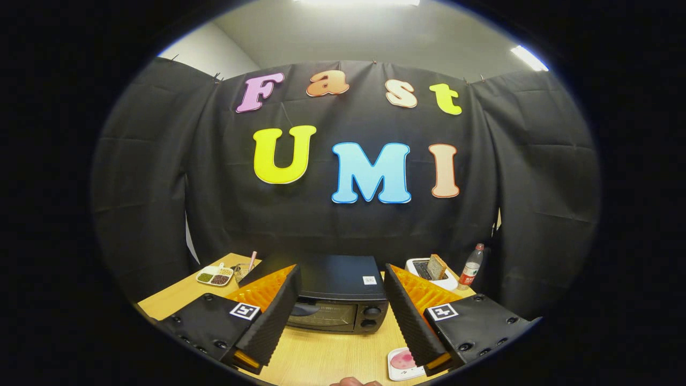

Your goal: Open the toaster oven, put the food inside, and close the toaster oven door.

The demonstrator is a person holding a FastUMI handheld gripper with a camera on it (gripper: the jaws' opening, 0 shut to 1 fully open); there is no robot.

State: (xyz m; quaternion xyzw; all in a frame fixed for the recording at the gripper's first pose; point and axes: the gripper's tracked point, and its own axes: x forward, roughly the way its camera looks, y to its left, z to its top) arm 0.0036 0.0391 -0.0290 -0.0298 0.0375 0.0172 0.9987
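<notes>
Beyond left finger: divided dish [215,275] w/ small foods, cup [244,271] beside it. Between fingers, just ahead: toaster oven [338,301], door shut, on wooden table [316,356]. Gripper [338,311] spread wide, holding nothing. Near right finger: small plate [402,363] w/ pink food. Beyond right finger: toaster [429,271] w/ bread, then bottle [471,267].

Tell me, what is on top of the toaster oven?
The toaster oven, between the open gripper's fingers, carries one small white sticker on its top. The left finger covers the top's left part, so that area cannot be checked.
</notes>
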